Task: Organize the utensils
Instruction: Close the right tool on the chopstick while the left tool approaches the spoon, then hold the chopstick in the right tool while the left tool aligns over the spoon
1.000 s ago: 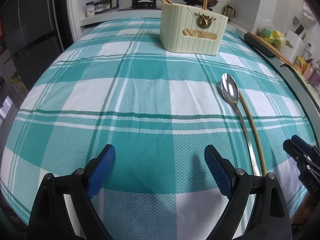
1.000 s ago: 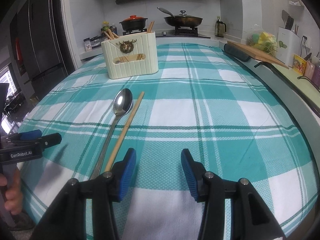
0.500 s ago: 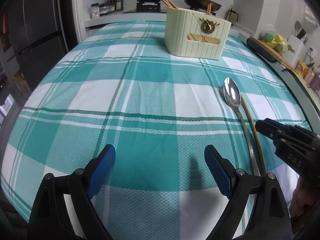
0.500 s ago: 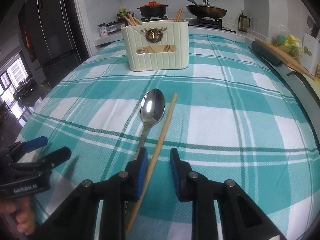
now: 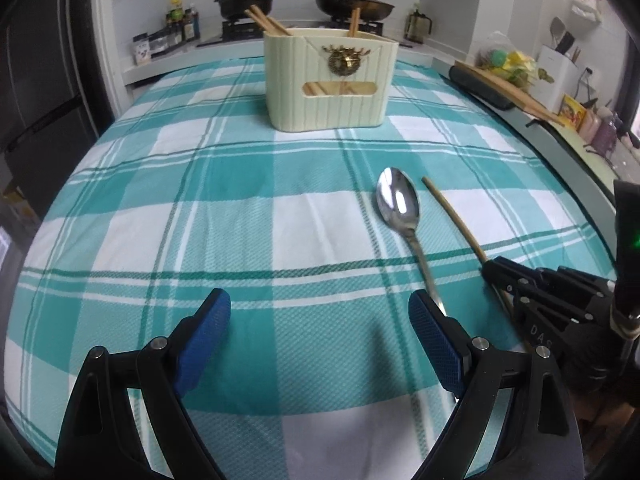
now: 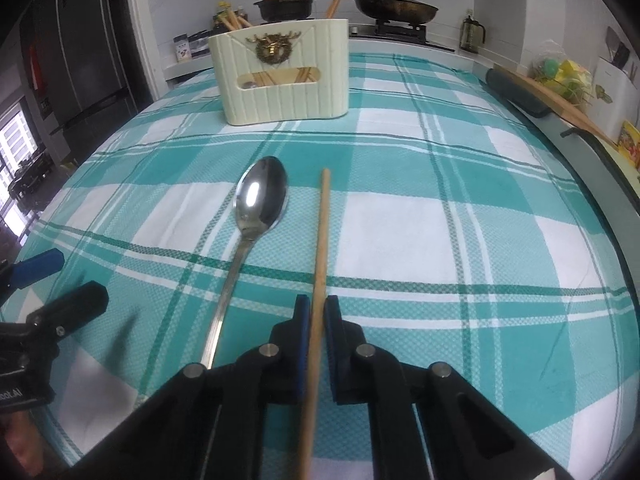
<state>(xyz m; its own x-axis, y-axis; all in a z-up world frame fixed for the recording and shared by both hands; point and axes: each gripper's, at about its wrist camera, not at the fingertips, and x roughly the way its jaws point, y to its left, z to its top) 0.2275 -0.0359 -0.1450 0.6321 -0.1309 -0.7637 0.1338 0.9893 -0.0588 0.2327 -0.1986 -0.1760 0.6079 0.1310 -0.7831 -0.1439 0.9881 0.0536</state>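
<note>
A wooden chopstick (image 6: 321,240) lies on the teal checked tablecloth, and my right gripper (image 6: 317,312) is shut on its near part. A steel spoon (image 6: 260,204) lies just left of it, bowl away from me. In the left wrist view the spoon (image 5: 400,204) and chopstick (image 5: 452,216) sit ahead to the right, and my right gripper (image 5: 496,276) comes in from the right onto the chopstick. My left gripper (image 5: 320,320) stands open over bare cloth, its right finger next to the spoon's handle. A cream utensil holder (image 5: 330,80) with chopsticks in it stands farther back.
Behind the table runs a counter with a stove, a red-lidded pot (image 6: 286,4) and a wok (image 6: 394,8). A wooden board (image 6: 548,100) and a dark roll lie at the right edge. A dark fridge (image 6: 80,40) stands at the left. A hand shows at the lower left.
My right gripper moved left over the chopstick and its jaws closed onto it. The left gripper shifted so that the spoon and holder now sit nearer the middle of its view; it stayed open.
</note>
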